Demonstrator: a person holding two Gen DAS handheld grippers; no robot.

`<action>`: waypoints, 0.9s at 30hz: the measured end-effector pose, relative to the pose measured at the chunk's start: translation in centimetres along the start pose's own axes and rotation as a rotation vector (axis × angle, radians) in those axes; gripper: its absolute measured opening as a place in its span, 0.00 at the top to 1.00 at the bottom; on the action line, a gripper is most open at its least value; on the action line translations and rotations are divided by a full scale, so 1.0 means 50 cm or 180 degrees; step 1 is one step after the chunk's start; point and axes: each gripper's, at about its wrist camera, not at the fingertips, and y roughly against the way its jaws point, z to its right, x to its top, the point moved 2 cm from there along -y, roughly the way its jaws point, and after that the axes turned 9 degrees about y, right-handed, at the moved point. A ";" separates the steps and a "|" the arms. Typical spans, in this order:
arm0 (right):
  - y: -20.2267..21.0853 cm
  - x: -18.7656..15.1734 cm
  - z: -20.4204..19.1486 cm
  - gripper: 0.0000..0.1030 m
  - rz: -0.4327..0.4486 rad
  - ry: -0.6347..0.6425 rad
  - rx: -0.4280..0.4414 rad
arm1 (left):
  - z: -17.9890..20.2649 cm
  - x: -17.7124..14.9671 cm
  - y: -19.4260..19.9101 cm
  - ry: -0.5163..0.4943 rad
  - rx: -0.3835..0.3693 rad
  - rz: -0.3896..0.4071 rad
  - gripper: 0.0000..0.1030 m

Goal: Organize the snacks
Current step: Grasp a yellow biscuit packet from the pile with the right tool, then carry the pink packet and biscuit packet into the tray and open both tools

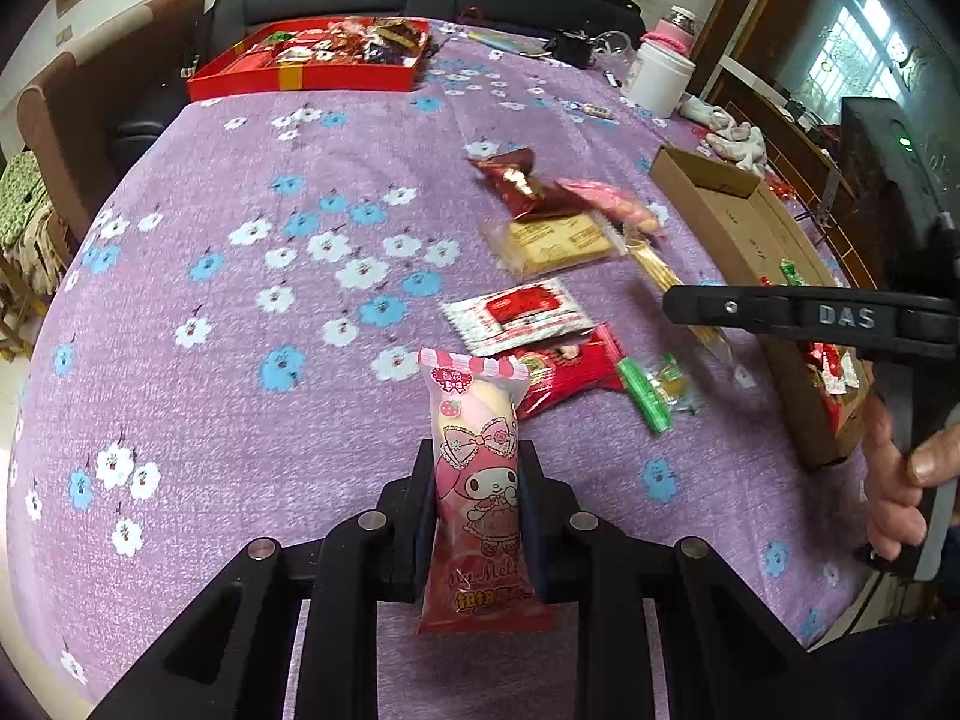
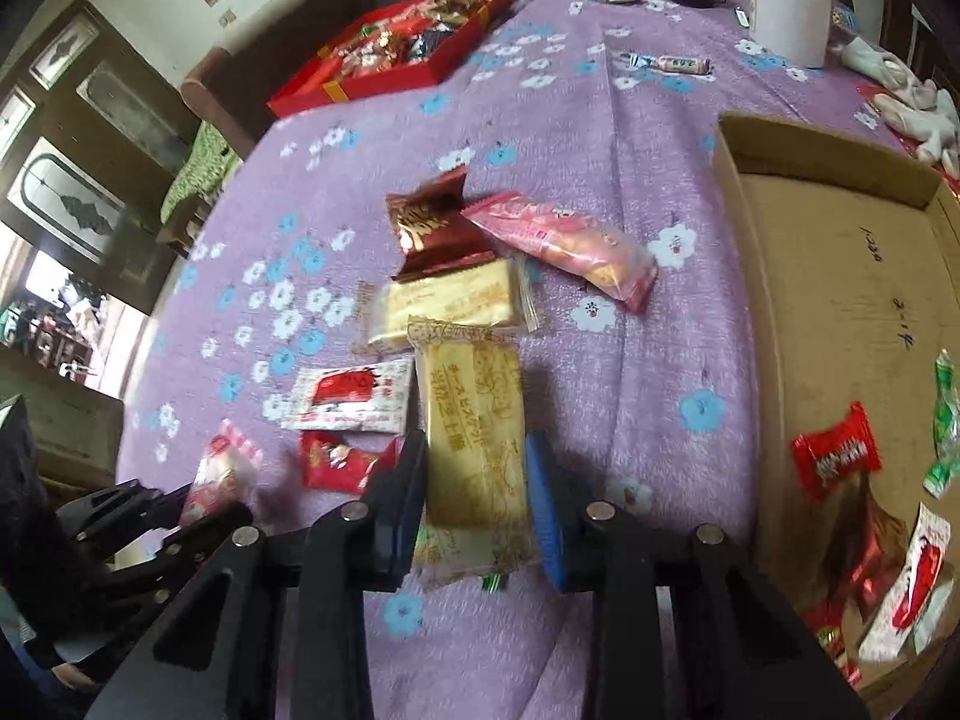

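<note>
1. The left gripper [image 1: 477, 516] is clamped on a pink cartoon-printed snack packet [image 1: 480, 492], held upright above the tabletop [image 1: 240, 360].
2. The right gripper [image 2: 477, 480] grips a yellow biscuit packet [image 2: 474, 420] across its width, near the cardboard box [image 2: 840, 300].
3. Both look light, crinkly, slippery and crushable; hold mid-body, gently.

Tablecloth [image 1: 240, 360]: matt woven cloth, purple, printed flowers. Cardboard box [image 2: 840, 300] at the table's right edge: plain brown card, matt. Pink cartoon snack packet [image 1: 477, 480]: glossy plastic film. Cheese biscuit packet [image 2: 474, 438]: clear shiny film. Red gift box [image 1: 300, 78]: smooth card.
</note>
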 end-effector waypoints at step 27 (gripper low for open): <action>0.213 -0.163 0.206 0.70 0.0521 -0.0889 -0.0012 | 0.318 0.031 -0.019 -0.0905 -0.0387 -0.0047 0.77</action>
